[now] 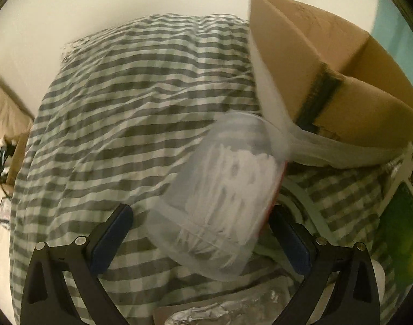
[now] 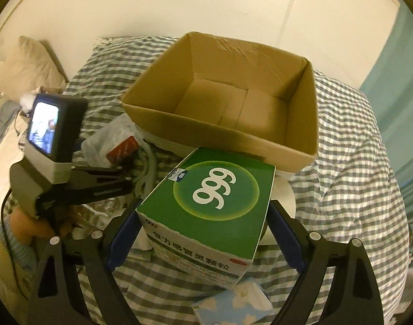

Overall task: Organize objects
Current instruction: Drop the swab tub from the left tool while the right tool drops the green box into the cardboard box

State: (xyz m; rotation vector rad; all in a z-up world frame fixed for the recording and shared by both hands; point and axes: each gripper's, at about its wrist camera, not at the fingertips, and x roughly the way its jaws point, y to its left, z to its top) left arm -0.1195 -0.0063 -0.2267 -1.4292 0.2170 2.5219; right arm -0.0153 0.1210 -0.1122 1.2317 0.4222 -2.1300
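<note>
My right gripper [image 2: 203, 230] is shut on a green and white "999" medicine box [image 2: 214, 208], held above the bed just in front of an open, empty cardboard box [image 2: 301, 149]. My left gripper [image 1: 203, 216] is open around a clear plastic tub of cotton swabs [image 1: 220, 189], which leans tilted against the cardboard box [image 1: 363, 100]; the left pad stands apart from the tub, the right pad is close beside it. The tub [image 2: 111, 140] and the left gripper [image 2: 103, 184] also show in the right wrist view, left of the cardboard box.
Everything rests on a bed with a grey-and-white checked cover [image 1: 125, 108]. A blue tissue pack with white clouds [image 2: 233, 303] lies below the medicine box. Foil-wrapped items [image 1: 201, 314] lie near me. A white round thing [image 2: 285, 197] sits behind the medicine box. Pillows [image 2: 36, 57] lie far left.
</note>
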